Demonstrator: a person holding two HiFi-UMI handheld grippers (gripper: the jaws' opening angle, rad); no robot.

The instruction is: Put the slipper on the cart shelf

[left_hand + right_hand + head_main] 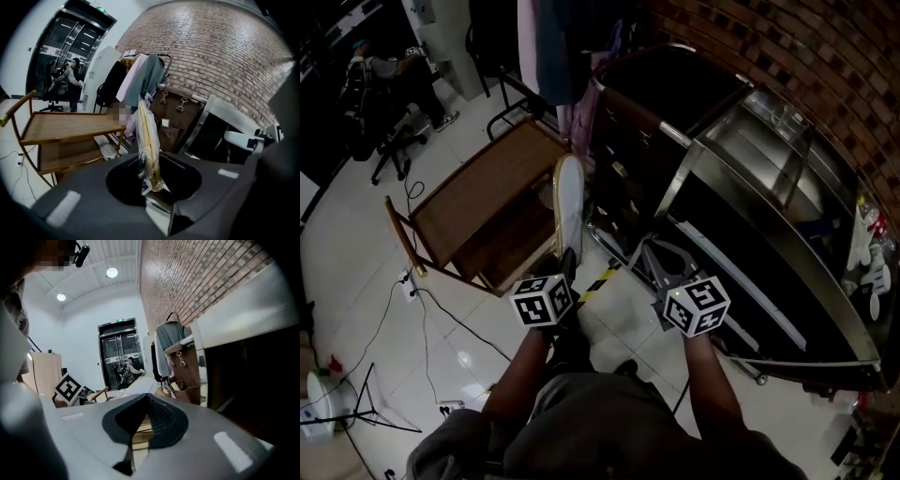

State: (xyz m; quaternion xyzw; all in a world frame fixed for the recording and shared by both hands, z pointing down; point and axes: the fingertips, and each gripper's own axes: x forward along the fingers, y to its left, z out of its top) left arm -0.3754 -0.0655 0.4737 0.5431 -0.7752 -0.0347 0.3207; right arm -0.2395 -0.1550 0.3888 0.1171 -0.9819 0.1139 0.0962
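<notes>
A long pale slipper in clear wrap stands on edge, pointing away from me over the near corner of the wooden cart. My left gripper is shut on its near end. In the left gripper view the slipper rises from between the jaws of that gripper, and the cart's two shelves lie to the left with nothing on them. My right gripper hovers to the right, beside the steel counter. Its jaws stand almost together, holding nothing.
A steel counter runs along the brick wall on the right. A rack of hanging clothes and a brown bag stand behind the cart. Cables trail over the white floor. A person sits on an office chair far left.
</notes>
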